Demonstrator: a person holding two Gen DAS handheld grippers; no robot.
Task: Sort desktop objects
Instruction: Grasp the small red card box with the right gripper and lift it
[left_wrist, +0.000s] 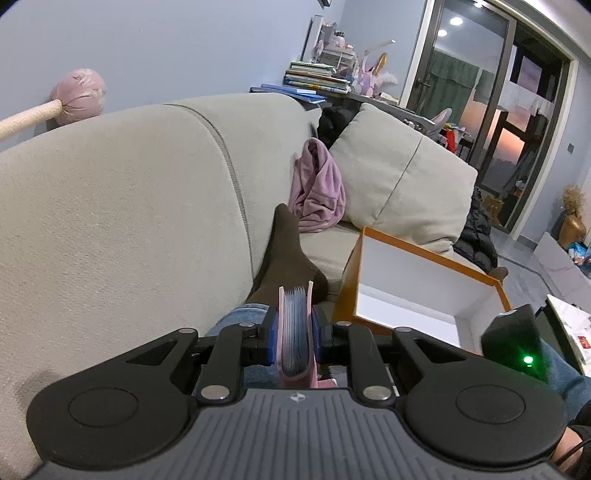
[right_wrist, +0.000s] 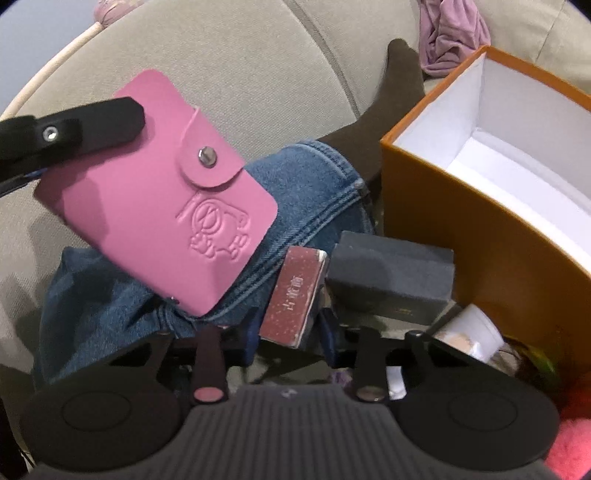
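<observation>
My left gripper (left_wrist: 294, 326) is shut on a pink card wallet (left_wrist: 295, 332), seen edge-on with blue card sleeves inside. In the right wrist view the same pink wallet (right_wrist: 162, 206) hangs above a jeans-clad leg, held by the left gripper's black finger (right_wrist: 92, 122) at its upper left corner. My right gripper (right_wrist: 291, 325) is shut on a small dark red box (right_wrist: 295, 295) with white characters. An open orange box with a white inside (left_wrist: 424, 295) stands to the right, also in the right wrist view (right_wrist: 480, 229).
A grey block (right_wrist: 391, 280) lies beside the red box. A person's leg in jeans (right_wrist: 295, 192) and a dark sock (left_wrist: 284, 258) rest on the beige sofa (left_wrist: 110, 221). A purple cloth (left_wrist: 317, 188) and cushion (left_wrist: 399, 177) sit behind. A white cup (right_wrist: 469, 332) and pink fluff (right_wrist: 576, 435) are lower right.
</observation>
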